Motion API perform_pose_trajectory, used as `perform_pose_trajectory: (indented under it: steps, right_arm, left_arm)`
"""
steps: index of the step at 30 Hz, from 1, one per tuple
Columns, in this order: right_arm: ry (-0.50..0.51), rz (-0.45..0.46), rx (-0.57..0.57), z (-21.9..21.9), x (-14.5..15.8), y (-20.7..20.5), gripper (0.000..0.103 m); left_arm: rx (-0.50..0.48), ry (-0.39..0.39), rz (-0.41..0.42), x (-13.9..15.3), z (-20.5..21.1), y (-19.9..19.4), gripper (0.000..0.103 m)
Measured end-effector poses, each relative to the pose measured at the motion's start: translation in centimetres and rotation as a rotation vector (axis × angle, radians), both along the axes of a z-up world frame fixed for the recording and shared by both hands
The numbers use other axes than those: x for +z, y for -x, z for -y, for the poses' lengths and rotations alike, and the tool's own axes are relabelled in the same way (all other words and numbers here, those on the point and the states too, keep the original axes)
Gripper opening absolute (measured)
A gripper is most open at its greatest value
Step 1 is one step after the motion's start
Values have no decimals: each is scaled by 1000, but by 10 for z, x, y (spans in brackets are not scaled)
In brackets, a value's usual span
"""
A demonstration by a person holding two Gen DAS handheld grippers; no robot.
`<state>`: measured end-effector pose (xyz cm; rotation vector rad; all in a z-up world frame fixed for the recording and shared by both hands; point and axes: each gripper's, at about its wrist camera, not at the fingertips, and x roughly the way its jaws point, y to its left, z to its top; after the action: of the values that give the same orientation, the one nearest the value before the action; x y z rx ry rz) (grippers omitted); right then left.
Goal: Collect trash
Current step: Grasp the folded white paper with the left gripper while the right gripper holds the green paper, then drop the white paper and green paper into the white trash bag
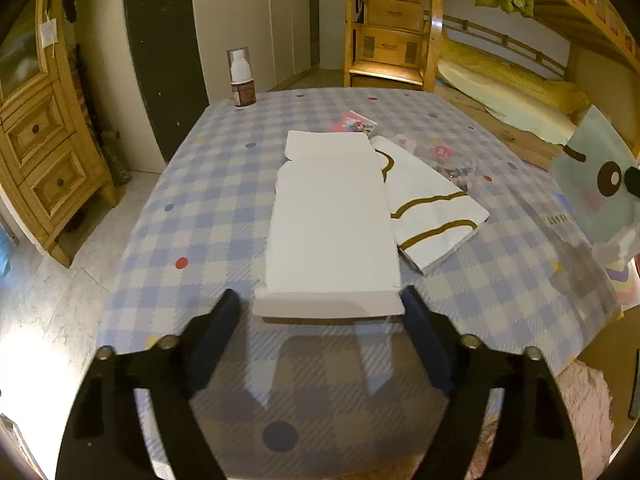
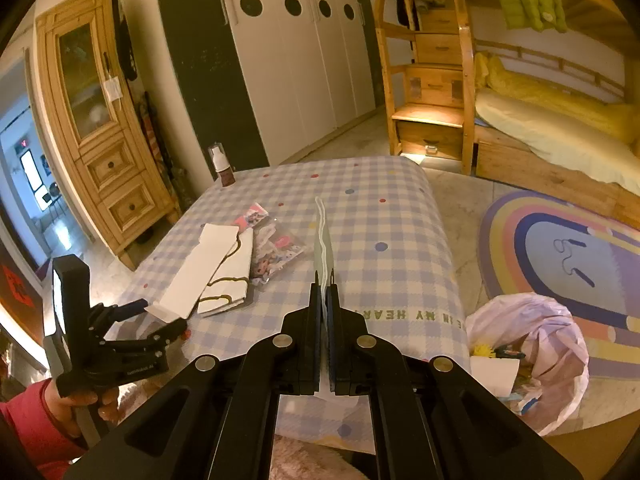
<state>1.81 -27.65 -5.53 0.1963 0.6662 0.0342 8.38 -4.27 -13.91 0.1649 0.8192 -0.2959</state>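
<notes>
A long white flat box [image 1: 332,224] lies on the checked tablecloth [image 1: 192,208]. My left gripper [image 1: 322,304] is open, its fingers on either side of the box's near end. The box [image 2: 200,268] and left gripper [image 2: 160,316] also show in the right wrist view. Beside the box lies a white paper bag with brown lines [image 1: 432,208]. My right gripper [image 2: 324,300] is shut on a thin pale-green plastic packet [image 2: 324,240], held edge-on above the table; it shows at the right edge of the left view [image 1: 592,184].
A pink wrapper [image 1: 354,122] and clear sticker packets [image 2: 276,248] lie behind the paper bag. A spray bottle [image 1: 242,80] stands at the far left corner. A pink trash bag [image 2: 536,360] with rubbish sits on the floor right of the table, by a rainbow rug [image 2: 560,256].
</notes>
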Motion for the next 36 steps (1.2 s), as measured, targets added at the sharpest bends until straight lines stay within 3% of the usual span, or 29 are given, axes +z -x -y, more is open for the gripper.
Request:
perform_pose_trajectory:
  steps: [8, 22, 29, 36]
  right_arm:
    - [2, 2, -4, 0, 0, -1, 2]
    - [29, 54, -93, 38, 18, 11, 2]
    - [54, 49, -246, 97, 17, 39, 2]
    - [66, -21, -402, 159, -7, 56, 3]
  left_arm:
    - [3, 35, 29, 10, -5, 5, 70]
    - [-94, 145, 220, 91, 23, 28, 70]
    - [-248, 188, 247, 108, 97, 40, 70]
    - [-418, 175, 213, 91, 190, 53, 70]
